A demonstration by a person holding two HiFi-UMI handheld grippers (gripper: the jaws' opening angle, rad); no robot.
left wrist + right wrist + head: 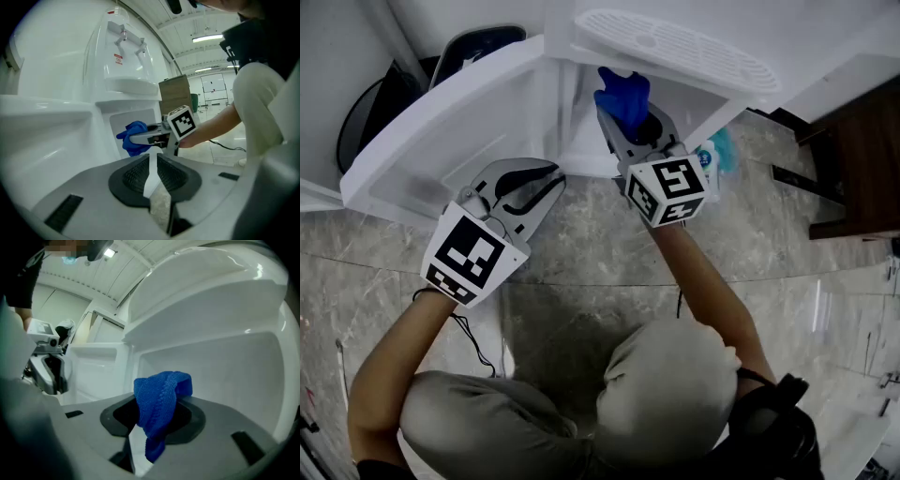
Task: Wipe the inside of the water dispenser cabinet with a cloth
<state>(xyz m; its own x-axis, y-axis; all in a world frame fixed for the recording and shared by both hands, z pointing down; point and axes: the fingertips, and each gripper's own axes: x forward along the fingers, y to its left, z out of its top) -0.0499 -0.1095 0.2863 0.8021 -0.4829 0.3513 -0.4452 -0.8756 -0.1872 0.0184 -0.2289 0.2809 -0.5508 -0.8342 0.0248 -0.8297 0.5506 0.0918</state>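
Blue cloth (pixel 623 94) in right gripper (pixel 634 131) (arm outstretched)

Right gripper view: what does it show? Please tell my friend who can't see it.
The right gripper pinches a bunched blue cloth between its jaws, facing the open white cabinet of a water dispenser. The left gripper shows at the picture's left edge.

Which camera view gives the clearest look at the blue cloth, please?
The right gripper view: the blue cloth fills the centre, its knit plain, pinched in the right tongs before the cabinet wall. The head view shows it from above, bunched at the tongs' tip; the left gripper view shows it small, from the side.
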